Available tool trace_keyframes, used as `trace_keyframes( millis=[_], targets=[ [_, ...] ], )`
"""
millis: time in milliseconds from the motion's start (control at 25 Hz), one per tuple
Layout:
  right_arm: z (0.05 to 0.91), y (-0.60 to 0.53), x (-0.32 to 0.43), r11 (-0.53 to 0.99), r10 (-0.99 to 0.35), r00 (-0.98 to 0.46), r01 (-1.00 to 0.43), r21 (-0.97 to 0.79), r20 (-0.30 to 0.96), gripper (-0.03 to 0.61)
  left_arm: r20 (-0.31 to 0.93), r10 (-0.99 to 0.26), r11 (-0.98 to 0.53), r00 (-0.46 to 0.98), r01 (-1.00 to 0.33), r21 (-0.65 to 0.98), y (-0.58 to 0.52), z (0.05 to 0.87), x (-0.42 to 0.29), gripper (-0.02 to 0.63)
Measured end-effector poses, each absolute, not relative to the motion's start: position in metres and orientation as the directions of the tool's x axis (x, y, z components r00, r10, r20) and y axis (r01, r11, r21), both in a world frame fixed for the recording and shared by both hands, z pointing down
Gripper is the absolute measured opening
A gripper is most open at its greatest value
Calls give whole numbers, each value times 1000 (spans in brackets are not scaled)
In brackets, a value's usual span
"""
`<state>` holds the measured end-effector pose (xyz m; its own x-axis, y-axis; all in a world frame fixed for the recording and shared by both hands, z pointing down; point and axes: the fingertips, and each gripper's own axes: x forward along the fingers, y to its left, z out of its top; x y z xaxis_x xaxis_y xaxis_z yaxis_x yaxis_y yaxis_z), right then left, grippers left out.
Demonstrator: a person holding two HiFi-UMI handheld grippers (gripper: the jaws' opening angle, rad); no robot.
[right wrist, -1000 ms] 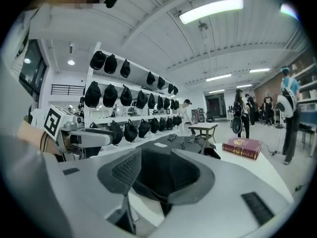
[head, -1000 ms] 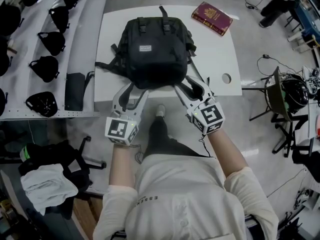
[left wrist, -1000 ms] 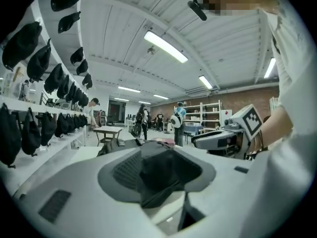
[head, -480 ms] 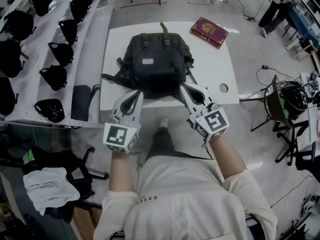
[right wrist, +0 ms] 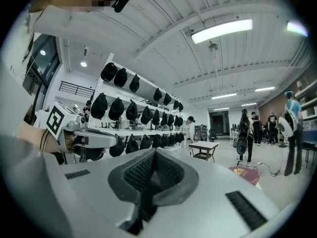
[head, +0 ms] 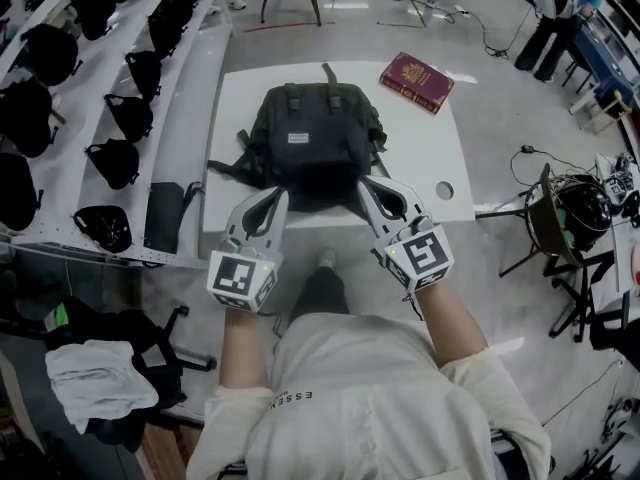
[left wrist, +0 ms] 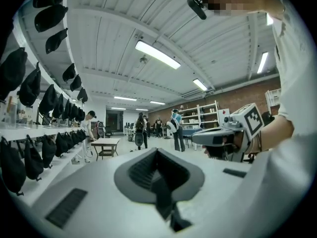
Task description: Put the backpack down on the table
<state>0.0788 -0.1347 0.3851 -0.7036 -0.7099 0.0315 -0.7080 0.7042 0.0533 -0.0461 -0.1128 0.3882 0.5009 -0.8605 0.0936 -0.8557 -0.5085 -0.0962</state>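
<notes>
Black, with its front pocket and label facing up, the backpack (head: 318, 133) sits on the white table (head: 430, 138), about midway between the left and right edges. Its top handle points to the far edge and its bottom end lies close to the near edge. A loose strap (head: 228, 166) trails from its left side across the tabletop. Both grippers meet it at that bottom end. The left gripper (head: 272, 196) has its jaws pressed together, with the tips against the backpack's near-left corner. The right gripper (head: 364, 183) is likewise pinched tight at the near-right corner. Each seems to nip dark fabric or a strap there, though the contact itself is hidden under the tips. The left gripper view and the right gripper view both show the two pale jaws meeting, with only a diamond-shaped hollow between them, and both look out level over the room. Each gripper's marker cube (head: 243, 278) faces up, just off the near edge. On the table's far-right corner lies a maroon book (head: 416, 69), well apart from the backpack. A round hole (head: 444, 190) pierces the tabletop by the near-right corner. Along the table's left edge runs a white rack (head: 195, 88) carrying rows of black things (head: 112, 160), caps or small bags. People (left wrist: 174, 129) stand far across the room in both gripper views.
</notes>
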Motion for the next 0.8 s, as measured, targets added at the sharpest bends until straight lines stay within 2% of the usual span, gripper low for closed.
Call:
trace_keyframes(
  millis=[800],
  targets=[
    [376, -144, 79, 688, -725, -689, -723, 62, 8, 14, 116, -878, -476, 465, -874, -97, -129, 374, -43, 3]
  ],
)
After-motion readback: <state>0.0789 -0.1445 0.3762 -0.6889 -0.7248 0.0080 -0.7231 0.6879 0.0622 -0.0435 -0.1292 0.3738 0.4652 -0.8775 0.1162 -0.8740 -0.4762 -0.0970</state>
